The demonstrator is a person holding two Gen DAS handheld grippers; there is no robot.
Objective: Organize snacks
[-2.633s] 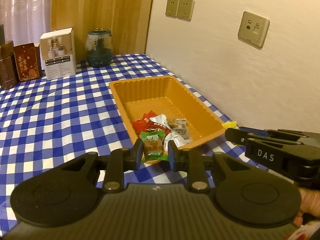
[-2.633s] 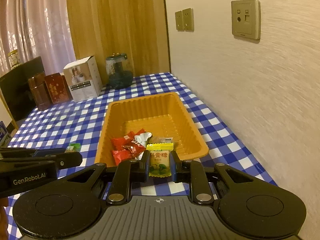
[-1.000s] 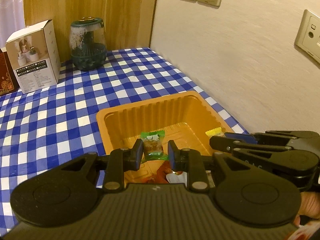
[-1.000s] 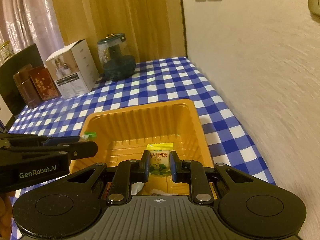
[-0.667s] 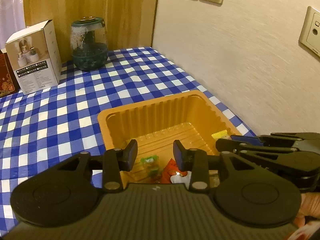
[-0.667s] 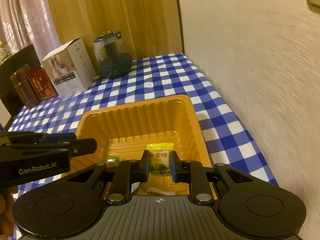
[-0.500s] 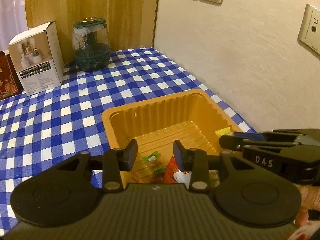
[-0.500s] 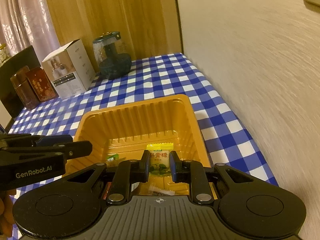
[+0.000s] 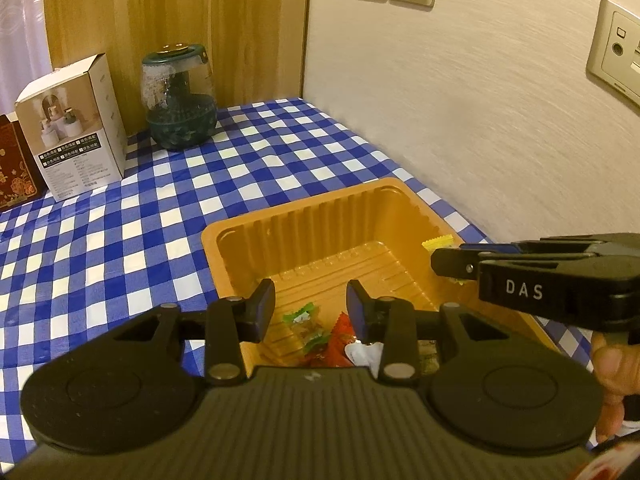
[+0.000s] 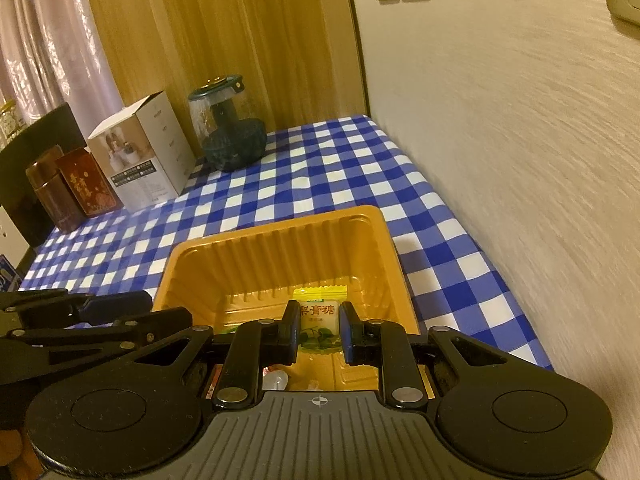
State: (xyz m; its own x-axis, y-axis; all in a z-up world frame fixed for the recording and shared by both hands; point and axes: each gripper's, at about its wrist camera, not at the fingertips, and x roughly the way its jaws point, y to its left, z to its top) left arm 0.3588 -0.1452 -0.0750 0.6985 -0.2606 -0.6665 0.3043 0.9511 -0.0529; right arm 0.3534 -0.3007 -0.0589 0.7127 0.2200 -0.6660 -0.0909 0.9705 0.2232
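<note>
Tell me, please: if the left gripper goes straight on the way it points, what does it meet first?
Probably the green candy on the floor of the orange tray. The left gripper is open over the tray, with nothing between its jaws. Depth is hard to judge, so the red wrapper beside it could come first.

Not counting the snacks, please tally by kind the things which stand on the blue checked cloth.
Orange tray: 1
Glass jar: 1
White carton: 1
Brown tin: 1
Dark red tin: 1
Total: 5
</note>
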